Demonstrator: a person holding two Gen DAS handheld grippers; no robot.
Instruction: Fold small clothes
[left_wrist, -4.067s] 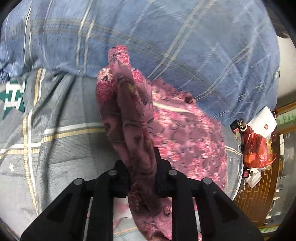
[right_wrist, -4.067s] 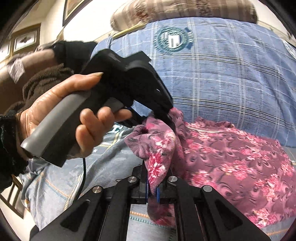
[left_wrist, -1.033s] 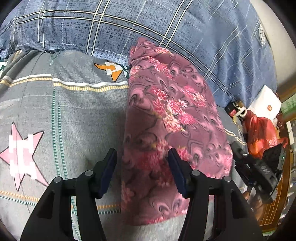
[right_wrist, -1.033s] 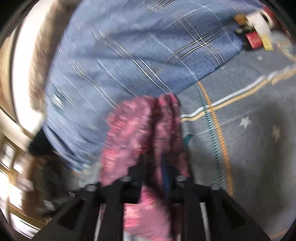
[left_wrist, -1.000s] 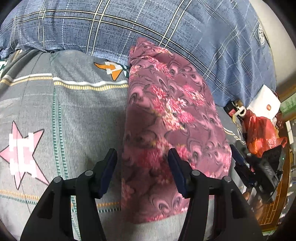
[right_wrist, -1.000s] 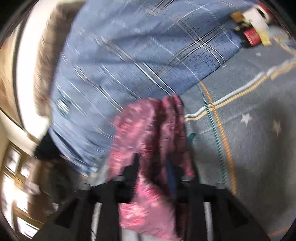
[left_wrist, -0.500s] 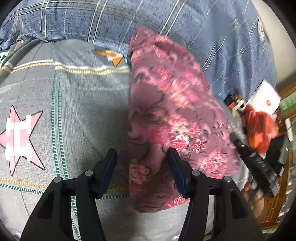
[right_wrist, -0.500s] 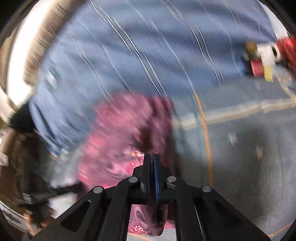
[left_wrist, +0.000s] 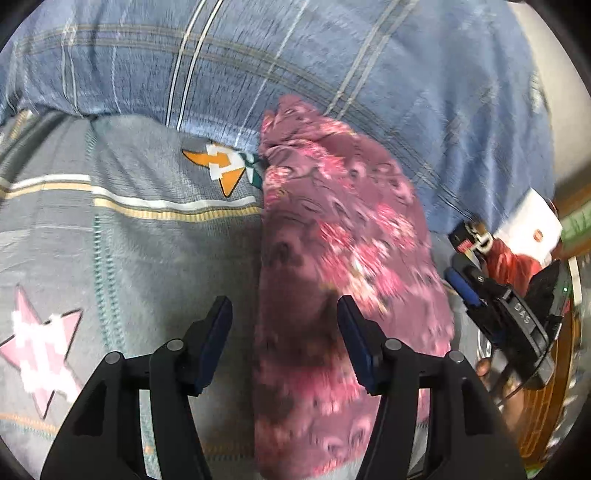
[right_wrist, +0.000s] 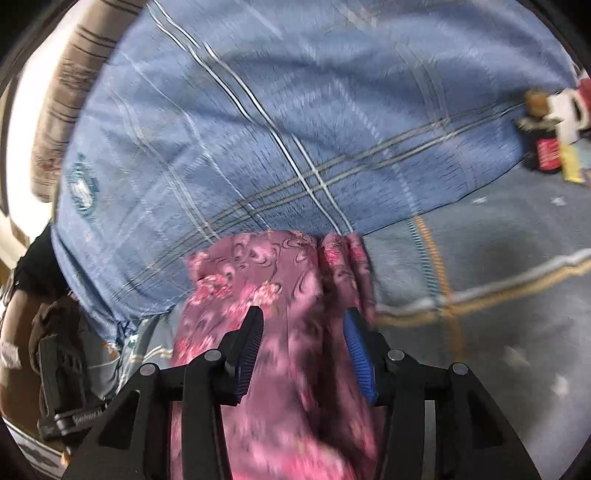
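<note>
The pink floral garment (left_wrist: 332, 258) lies folded into a long narrow strip on the grey patterned bedsheet (left_wrist: 129, 251), its far end resting against the edge of the blue plaid quilt (left_wrist: 295, 62). In the left wrist view the left gripper (left_wrist: 283, 314) hangs over the near part of the strip with its jaws spread wide apart, gripping nothing: the left finger stands over bare sheet just beside the garment's left edge, while the right finger (left_wrist: 354, 343) sits over the cloth itself, so the strip runs up between the jaws and extends past them on the right. An orange star print (left_wrist: 221, 170) on the sheet shows just left of the garment's far end, and a pink star print (left_wrist: 40, 354) lies well to the left of the gripper. At the right edge of the same view the right gripper (left_wrist: 461, 284) appears beside the garment's right side, near a red bag (left_wrist: 513, 262) and a white box (left_wrist: 532, 229). In the right wrist view the right gripper (right_wrist: 303, 339) also has its jaws open, with the garment (right_wrist: 266, 295) lying between and beneath the two fingers; the cloth is not pinched, and motion blur hides whether the pads touch it.
</note>
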